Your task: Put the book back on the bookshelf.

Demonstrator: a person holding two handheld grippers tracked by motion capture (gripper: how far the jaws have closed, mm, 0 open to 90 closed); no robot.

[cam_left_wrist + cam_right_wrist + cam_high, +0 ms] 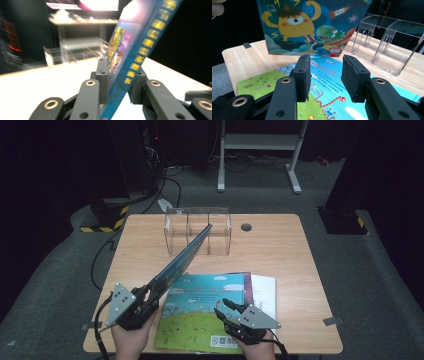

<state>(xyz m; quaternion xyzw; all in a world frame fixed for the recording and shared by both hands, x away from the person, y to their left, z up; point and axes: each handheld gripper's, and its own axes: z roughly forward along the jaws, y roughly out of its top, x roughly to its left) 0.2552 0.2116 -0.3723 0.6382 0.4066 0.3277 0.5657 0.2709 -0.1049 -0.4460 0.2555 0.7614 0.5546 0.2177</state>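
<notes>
My left gripper [150, 287] is shut on the lower end of a blue picture book [182, 260], held off the table and slanting up toward a clear divided holder [197, 231]. In the left gripper view the book's spine [140, 42], with yellow characters, sits clamped between the jaws. A second book with a green and blue cover [205, 312] lies flat near the front edge. My right gripper [223, 309] hovers over it, open, with nothing between its pads [325, 72]. The right gripper view shows the lifted book's monster cover [307, 27] and the holder [387, 37].
White pages and a purple edge of another book [264, 292] stick out from under the flat book at its right. The wooden table [280, 250] has a round grommet [246, 227] behind the holder's right side. A metal frame and cables stand on the floor beyond.
</notes>
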